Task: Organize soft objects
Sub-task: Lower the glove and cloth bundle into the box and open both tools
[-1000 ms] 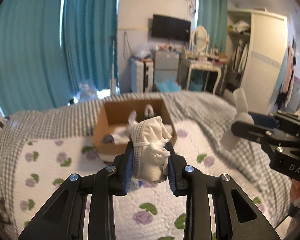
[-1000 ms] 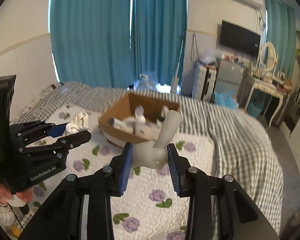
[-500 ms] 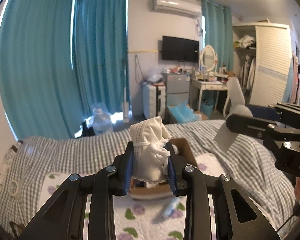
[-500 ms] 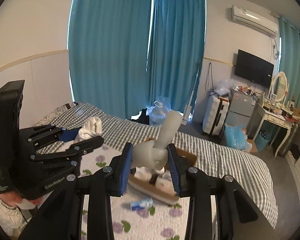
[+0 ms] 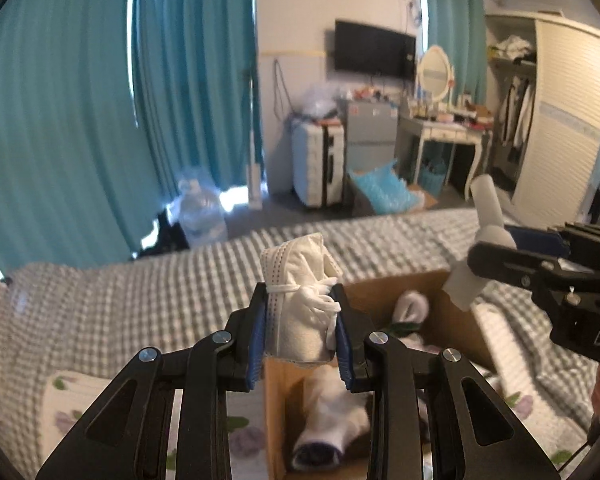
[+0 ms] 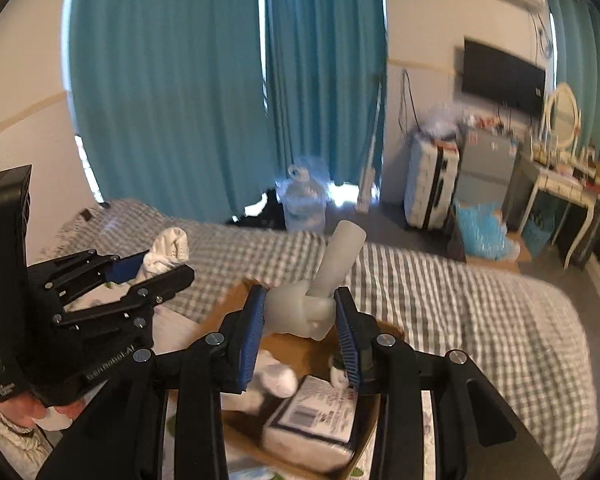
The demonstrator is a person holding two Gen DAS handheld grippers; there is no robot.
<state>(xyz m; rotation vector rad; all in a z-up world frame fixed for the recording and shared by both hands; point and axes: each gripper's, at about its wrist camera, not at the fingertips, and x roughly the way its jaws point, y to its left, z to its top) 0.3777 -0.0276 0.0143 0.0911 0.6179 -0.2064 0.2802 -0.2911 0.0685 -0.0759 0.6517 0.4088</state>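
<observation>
**Desk:** Two grippers, one bed. What fills the frame?

**Photographer:** Largest first: a bed (image 5: 148, 304) under a grey-and-white checked cover, teal curtains (image 6: 172, 92) behind it. On the bed stands an open cardboard box (image 5: 440, 292), directly below both tools. White socks (image 5: 332, 412) lie inside it, and the right wrist view also shows a flat packet with a printed label (image 6: 312, 420) in the box.

**Desk:** And the tools?

**Photographer:** The left gripper (image 5: 300, 328) pinches a folded white face mask (image 5: 300, 300) between its blue pads, the mask standing upright above the near wall of the box. The right gripper (image 6: 300, 320) is clamped on a pale, translucent soft piece with a tube-like stem (image 6: 324, 284); the stem tilts up and to the right, over the far edge of the box.

**Desk:** How do the two sit relative to each other?

**Photographer:** Side by side, near but apart. From the left wrist, the right gripper enters at the right edge with the stem raised above the box. From the right wrist, the left gripper shows at the left, the white mask poking past its fingertips.

**Desk:** Background?

**Photographer:** A wall-mounted television (image 5: 374, 50), a white suitcase (image 5: 318, 164), and a dressing table with an oval mirror (image 5: 434, 74).
</observation>
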